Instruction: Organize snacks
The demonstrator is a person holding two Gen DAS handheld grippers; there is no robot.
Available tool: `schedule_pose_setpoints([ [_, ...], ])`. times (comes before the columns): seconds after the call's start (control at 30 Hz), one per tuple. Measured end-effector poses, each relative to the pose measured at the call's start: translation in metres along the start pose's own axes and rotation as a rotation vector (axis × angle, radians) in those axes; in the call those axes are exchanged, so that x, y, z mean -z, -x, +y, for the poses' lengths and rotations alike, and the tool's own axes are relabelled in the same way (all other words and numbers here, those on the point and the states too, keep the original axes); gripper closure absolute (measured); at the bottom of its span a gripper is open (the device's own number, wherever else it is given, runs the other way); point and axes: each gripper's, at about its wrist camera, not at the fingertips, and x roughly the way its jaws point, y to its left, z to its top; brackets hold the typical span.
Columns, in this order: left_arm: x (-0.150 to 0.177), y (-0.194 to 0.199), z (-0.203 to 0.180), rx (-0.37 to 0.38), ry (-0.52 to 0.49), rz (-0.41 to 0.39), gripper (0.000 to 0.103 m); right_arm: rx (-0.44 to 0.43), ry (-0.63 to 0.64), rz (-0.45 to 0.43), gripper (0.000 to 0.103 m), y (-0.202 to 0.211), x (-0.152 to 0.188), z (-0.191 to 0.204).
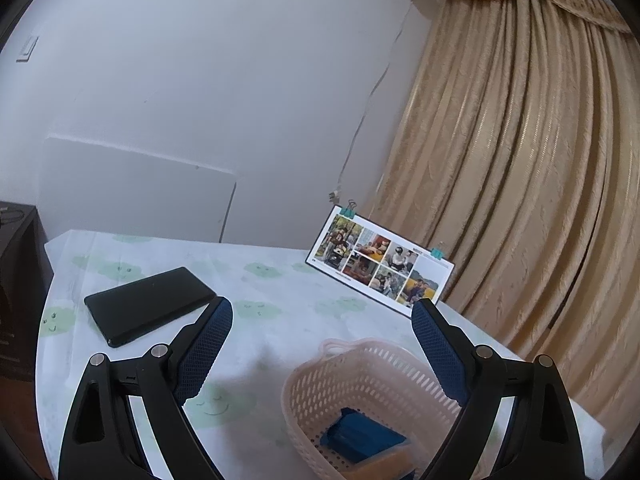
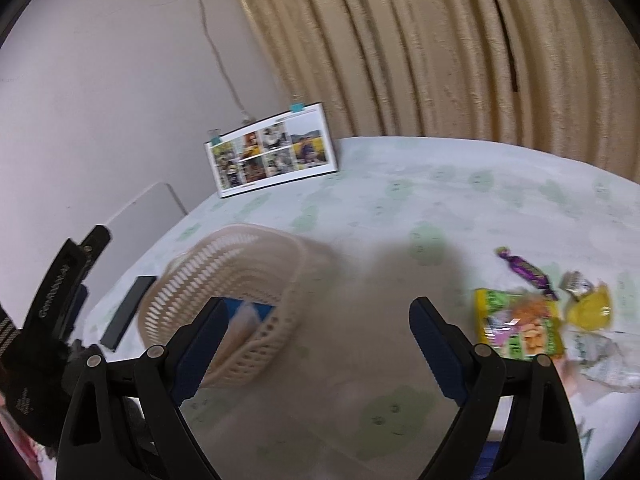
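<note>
A pale pink slotted basket (image 1: 372,364) (image 2: 224,264) stands on the table, holding a blue snack pack (image 1: 368,436) (image 2: 256,312) and something orange (image 1: 394,462). My left gripper (image 1: 322,316) hangs open above the basket's near side, nothing between its fingers. My right gripper (image 2: 316,316) is open and empty too, just right of the basket. Loose snacks lie to its right: a green-and-yellow packet (image 2: 520,324), a purple wrapped candy (image 2: 526,270), a yellow piece (image 2: 590,308), a silver wrapped sweet (image 2: 576,282) and a whitish wrapper (image 2: 600,354). The left gripper's body (image 2: 60,280) shows at the right view's left edge.
A black phone (image 1: 150,304) (image 2: 126,314) lies left of the basket. A photo collage card (image 1: 380,266) (image 2: 272,148) with teal clips stands at the table's back. A white wall and tan curtain (image 1: 520,160) are behind. A dark cabinet (image 1: 16,280) stands left of the table.
</note>
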Motion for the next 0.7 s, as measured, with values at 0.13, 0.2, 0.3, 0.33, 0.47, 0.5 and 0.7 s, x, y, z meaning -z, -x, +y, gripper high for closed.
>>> schedule_pose_setpoints([
  [0.13,0.003,0.002,-0.006,0.011,-0.025,-0.002,0.012,0.063,-0.036,-0.004,0.013,0.004,0.002,-0.019],
  [0.2,0.004,0.002,-0.008,0.017,-0.035,0.004,0.012,0.106,-0.055,-0.015,0.013,0.008,0.004,-0.029],
  [0.3,0.007,0.002,-0.013,0.026,-0.054,0.007,0.012,0.142,-0.104,-0.026,0.013,0.016,0.008,-0.049],
  [0.33,0.008,0.003,-0.016,0.027,-0.063,0.006,0.012,0.154,-0.124,-0.031,0.013,0.019,0.009,-0.056],
  [0.47,0.011,0.003,-0.022,0.03,-0.098,0.007,0.012,0.211,-0.186,-0.053,0.013,0.031,0.009,-0.084],
  [0.5,0.013,0.003,-0.024,0.031,-0.107,0.009,0.012,0.226,-0.201,-0.058,0.013,0.035,0.008,-0.091],
  [0.7,0.018,0.002,-0.033,0.038,-0.147,0.019,0.012,0.286,-0.262,-0.065,0.011,0.05,0.01,-0.127],
])
